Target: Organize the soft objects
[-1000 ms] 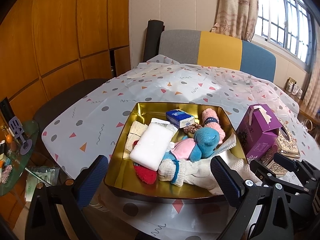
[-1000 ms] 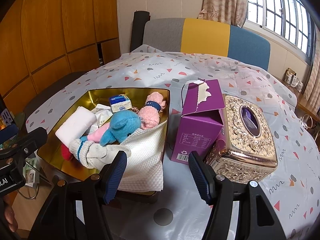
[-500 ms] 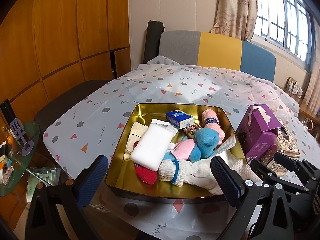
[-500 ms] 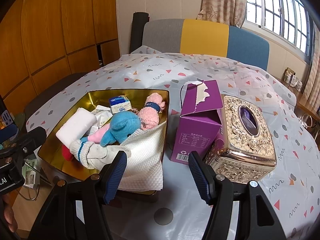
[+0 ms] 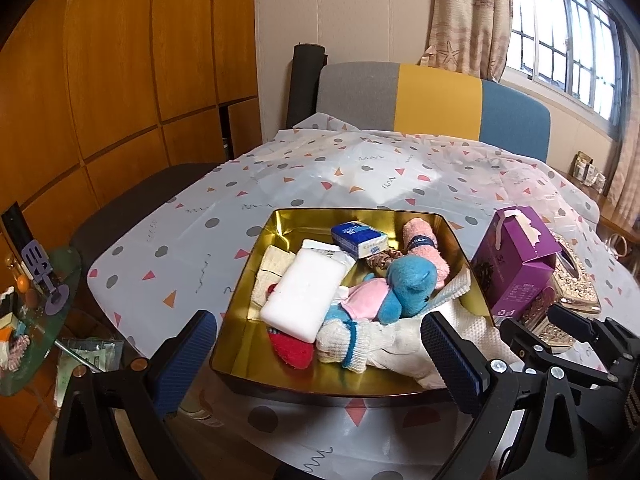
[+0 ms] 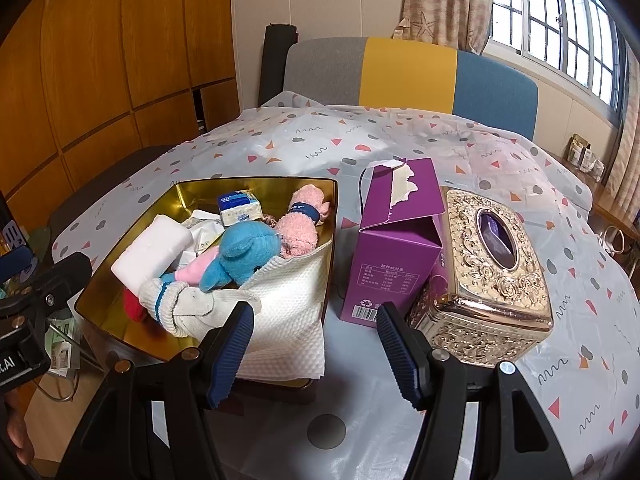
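The right tool (image 6: 314, 350) is hovering released and empty over the near edge of the gold tin (image 6: 120, 240); the left tool (image 5: 320, 356) is likewise gaping with nothing in it. The soft items, among them the blue plush toy (image 6: 244, 252) and the pink rolled towel (image 6: 302, 224), are lying in the tin on the surface (image 6: 580, 380). The white waffle cloth (image 6: 288, 320) is spilling over the rim, so pinching its loose edge and folding it inward looks wisest. The purple carton (image 6: 396, 248) is standing beside the tin.

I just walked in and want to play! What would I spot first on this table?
Probably the blue plush toy, lying on a heap of soft things in the gold tin at the near left. Beside the tin stands a torn-open purple box, and right of that a shiny, ornate gold tissue box.
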Tool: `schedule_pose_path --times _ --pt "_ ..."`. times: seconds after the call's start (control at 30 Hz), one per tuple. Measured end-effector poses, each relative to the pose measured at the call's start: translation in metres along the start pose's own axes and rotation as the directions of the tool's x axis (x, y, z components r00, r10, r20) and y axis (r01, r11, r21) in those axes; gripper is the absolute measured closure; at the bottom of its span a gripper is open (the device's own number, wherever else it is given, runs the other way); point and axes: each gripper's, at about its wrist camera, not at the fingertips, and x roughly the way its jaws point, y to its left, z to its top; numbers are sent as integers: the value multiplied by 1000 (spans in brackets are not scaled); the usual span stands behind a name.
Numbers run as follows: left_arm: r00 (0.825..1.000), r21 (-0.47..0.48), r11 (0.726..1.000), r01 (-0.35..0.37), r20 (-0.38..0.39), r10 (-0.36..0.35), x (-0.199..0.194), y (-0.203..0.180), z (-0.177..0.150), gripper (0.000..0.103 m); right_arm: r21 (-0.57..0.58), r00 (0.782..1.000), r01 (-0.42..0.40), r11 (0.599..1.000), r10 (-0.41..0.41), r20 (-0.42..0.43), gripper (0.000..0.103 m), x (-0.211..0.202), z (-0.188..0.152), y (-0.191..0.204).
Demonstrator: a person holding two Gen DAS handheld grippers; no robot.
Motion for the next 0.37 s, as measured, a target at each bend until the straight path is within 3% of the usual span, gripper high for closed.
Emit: schedule_pose_path --times 0.37 --pt "999 -33 999 25 23 -24 0 5 0 0 10 1000 6 1000 -6 12 38 -3 0 -6"
